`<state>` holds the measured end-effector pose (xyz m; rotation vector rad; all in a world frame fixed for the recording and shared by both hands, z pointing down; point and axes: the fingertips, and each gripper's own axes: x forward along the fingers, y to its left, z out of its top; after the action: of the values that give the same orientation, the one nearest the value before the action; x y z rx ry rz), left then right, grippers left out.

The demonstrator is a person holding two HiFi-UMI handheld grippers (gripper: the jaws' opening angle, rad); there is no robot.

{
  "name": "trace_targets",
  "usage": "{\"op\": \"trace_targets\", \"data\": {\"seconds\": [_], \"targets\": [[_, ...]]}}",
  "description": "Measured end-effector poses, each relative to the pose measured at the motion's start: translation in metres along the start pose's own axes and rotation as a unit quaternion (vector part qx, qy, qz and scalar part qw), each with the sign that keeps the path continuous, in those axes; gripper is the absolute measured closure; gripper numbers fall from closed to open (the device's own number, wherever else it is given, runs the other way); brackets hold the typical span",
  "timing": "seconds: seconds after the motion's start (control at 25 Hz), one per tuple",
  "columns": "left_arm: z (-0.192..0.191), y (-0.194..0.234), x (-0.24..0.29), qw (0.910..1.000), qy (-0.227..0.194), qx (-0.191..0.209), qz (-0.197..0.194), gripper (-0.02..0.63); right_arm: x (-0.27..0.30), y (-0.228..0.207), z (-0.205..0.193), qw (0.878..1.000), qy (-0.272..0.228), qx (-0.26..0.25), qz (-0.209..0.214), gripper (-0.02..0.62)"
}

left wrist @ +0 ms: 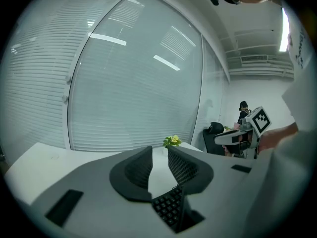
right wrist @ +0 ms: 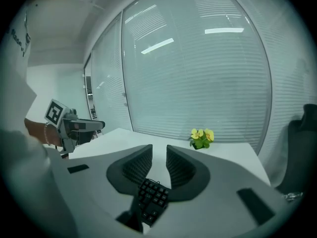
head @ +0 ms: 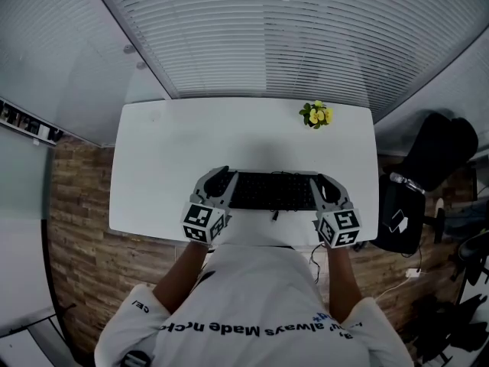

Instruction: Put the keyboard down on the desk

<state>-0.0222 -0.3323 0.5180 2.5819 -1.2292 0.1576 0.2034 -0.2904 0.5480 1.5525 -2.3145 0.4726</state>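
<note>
A black keyboard (head: 271, 191) lies crosswise over the near part of the white desk (head: 191, 151); whether it rests on the desk or hangs just above it I cannot tell. My left gripper (head: 223, 180) holds its left end and my right gripper (head: 321, 182) its right end. In the left gripper view the keyboard (left wrist: 171, 207) shows end-on, wedged deep between the jaws of the left gripper (left wrist: 159, 150). The right gripper view shows the same: the keyboard (right wrist: 152, 198) sits low between the jaws of the right gripper (right wrist: 159, 148). Both pairs of fingertips stand a little apart beyond it.
A small pot of yellow flowers (head: 316, 115) stands at the desk's far right corner. Closed window blinds (head: 290, 37) run behind the desk. A black office chair (head: 435, 159) and cables stand on the floor to the right.
</note>
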Motion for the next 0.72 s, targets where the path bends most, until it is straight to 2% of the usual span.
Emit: {"op": "trace_targets", "data": {"seconds": [0.28,0.72], "targets": [[0.053,-0.028,-0.012,0.9983,-0.047,0.009,-0.032,0.546,-0.020,0.030,0.061,0.998,-0.044,-0.015,0.033,0.525],[0.123,-0.053,-0.034,0.9917,-0.104,0.028,-0.070,0.574,-0.048,0.062,0.122,0.993,-0.088,-0.045,0.059,0.555]]}}
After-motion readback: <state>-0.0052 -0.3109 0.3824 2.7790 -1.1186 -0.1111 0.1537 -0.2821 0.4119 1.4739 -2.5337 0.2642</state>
